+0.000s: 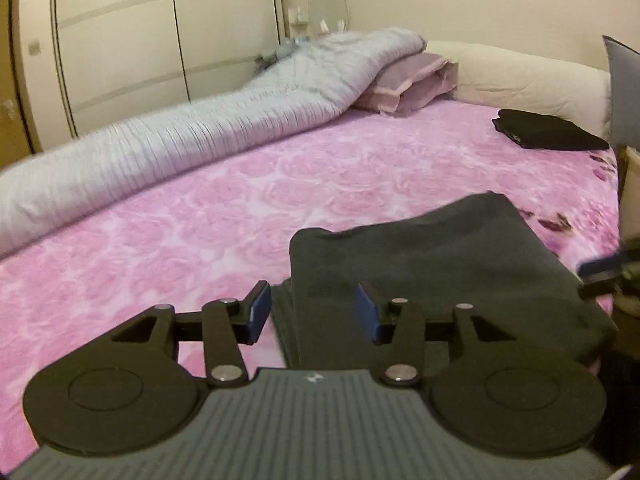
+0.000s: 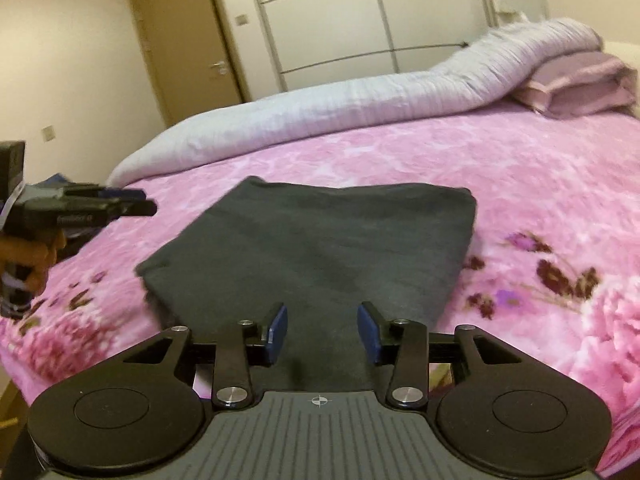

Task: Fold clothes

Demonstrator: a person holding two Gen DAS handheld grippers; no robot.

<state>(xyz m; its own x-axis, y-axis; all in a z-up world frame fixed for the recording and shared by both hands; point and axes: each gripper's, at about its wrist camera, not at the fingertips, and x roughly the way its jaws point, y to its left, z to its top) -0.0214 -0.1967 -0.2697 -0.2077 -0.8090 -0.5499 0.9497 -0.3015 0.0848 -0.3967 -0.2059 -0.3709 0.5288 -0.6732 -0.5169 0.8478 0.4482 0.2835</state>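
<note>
A dark grey garment (image 1: 440,264), folded into a rectangle, lies near the front edge of the pink floral bed (image 1: 200,208); it also shows in the right wrist view (image 2: 320,248). My left gripper (image 1: 314,312) is open and empty over the garment's left edge. My right gripper (image 2: 322,328) is open and empty over the garment's near edge. The left gripper shows at the left of the right wrist view (image 2: 132,202), held in a hand. The right gripper's tips show at the right edge of the left wrist view (image 1: 600,276).
A folded black garment (image 1: 548,134) lies at the bed's far right by a white bolster (image 1: 520,76). A rolled grey quilt (image 1: 180,136) runs along the far side over purple pillows (image 1: 412,80). Wardrobe doors (image 2: 340,16) and a room door (image 2: 180,48) stand behind.
</note>
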